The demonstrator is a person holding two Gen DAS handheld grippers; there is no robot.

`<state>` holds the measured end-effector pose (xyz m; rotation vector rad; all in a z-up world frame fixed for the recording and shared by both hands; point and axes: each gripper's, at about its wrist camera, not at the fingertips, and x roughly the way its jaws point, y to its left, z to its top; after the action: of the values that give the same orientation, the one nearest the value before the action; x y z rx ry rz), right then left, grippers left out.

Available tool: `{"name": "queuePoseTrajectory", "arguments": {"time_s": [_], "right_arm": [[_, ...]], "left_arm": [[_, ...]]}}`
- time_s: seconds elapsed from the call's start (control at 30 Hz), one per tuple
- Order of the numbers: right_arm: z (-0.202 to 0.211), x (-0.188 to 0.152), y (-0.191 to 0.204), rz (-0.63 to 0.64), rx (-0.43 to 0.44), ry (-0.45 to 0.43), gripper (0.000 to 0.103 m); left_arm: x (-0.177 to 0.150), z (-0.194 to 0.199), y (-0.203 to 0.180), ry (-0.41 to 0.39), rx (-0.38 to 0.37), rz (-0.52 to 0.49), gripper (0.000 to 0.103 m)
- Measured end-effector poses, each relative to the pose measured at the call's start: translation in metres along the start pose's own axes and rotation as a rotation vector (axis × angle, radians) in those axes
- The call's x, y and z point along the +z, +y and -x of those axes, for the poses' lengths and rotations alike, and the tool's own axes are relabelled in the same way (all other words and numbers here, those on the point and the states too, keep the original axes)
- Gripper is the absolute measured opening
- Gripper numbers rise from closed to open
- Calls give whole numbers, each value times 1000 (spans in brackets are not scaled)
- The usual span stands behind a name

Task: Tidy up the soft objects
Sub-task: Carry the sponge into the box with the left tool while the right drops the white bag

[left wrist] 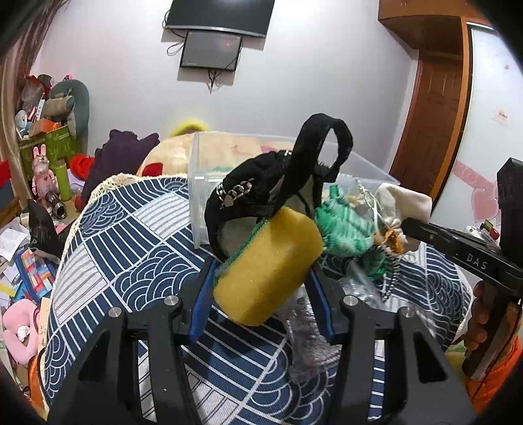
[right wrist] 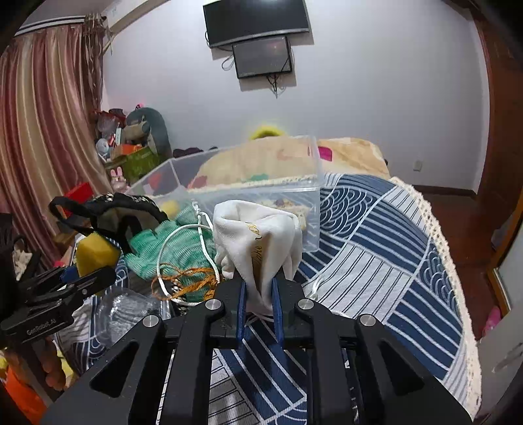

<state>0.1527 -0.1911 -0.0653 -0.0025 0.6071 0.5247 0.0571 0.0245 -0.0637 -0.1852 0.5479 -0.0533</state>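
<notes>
Wall television (right wrist: 256,19) above a smaller screen (right wrist: 262,57), striped curtain (right wrist: 42,130) left

A: What is carrying everything?
B: A table draped in a blue-and-white patterned tablecloth (right wrist: 385,248).
A: What is lying on it?
B: A clear plastic bin (right wrist: 261,196) is sitting at twelve o'clock; crumpled clear plastic (left wrist: 310,330) is lying at six.

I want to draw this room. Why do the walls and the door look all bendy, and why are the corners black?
Both views use fisheye lenses. Left wrist view: the door bows and the corners go black. Right wrist view: the curtain curves, the TV tilts, and the yellow thing behind the bin is blurry.
</notes>
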Motion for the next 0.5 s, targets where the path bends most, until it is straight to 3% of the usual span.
{"name": "queuePoseTrajectory", "arguments": {"time_s": [0.5], "right_arm": [[35,20,7,37,-7,-126,12]], "left_arm": [[25,48,-11,-123,-19,-17,53]]}}
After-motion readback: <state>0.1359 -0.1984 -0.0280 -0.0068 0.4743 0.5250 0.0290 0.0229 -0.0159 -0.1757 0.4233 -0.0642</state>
